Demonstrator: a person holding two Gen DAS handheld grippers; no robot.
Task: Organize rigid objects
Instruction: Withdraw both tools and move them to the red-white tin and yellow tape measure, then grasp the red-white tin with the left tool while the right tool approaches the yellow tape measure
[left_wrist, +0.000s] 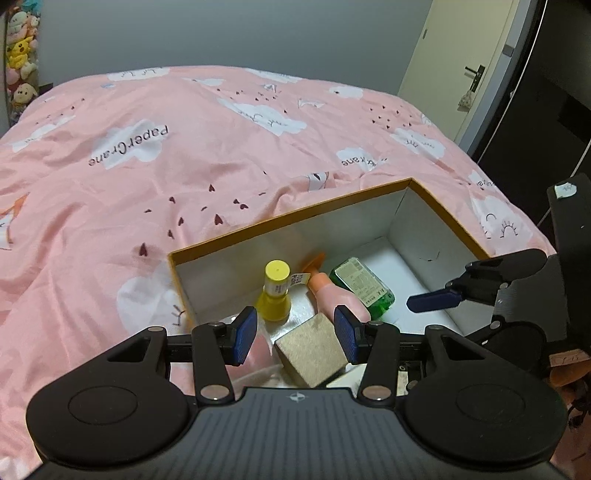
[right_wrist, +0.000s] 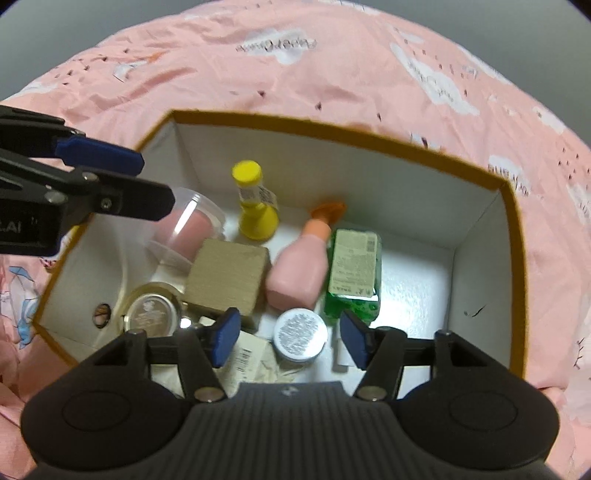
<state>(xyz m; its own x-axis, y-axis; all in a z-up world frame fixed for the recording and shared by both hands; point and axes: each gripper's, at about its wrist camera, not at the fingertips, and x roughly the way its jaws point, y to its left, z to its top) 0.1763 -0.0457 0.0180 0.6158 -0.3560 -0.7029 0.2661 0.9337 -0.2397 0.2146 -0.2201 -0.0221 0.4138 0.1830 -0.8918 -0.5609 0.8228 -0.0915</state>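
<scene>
An orange-rimmed cardboard box (left_wrist: 295, 218) (right_wrist: 332, 133) with white walls sits on the bed. Inside it lie a yellow bottle (left_wrist: 275, 293) (right_wrist: 255, 206), a pink bottle (left_wrist: 332, 291) (right_wrist: 299, 266), a green bottle (left_wrist: 364, 286) (right_wrist: 352, 273), a wooden block (left_wrist: 314, 349) (right_wrist: 227, 277), a clear cup (right_wrist: 188, 229), a round gold-rimmed tin (right_wrist: 151, 314) and a silver-lidded jar (right_wrist: 301, 334). My left gripper (left_wrist: 297, 334) is open and empty above the block. My right gripper (right_wrist: 290, 341) is open and empty above the jar; it also shows in the left wrist view (left_wrist: 436, 299).
The box rests on a pink quilt (left_wrist: 184, 166) with cloud prints. A door (left_wrist: 461, 55) and dark furniture stand to the right. Plush toys (left_wrist: 20, 55) hang at the far left. Papers (right_wrist: 255, 360) lie at the box's near end.
</scene>
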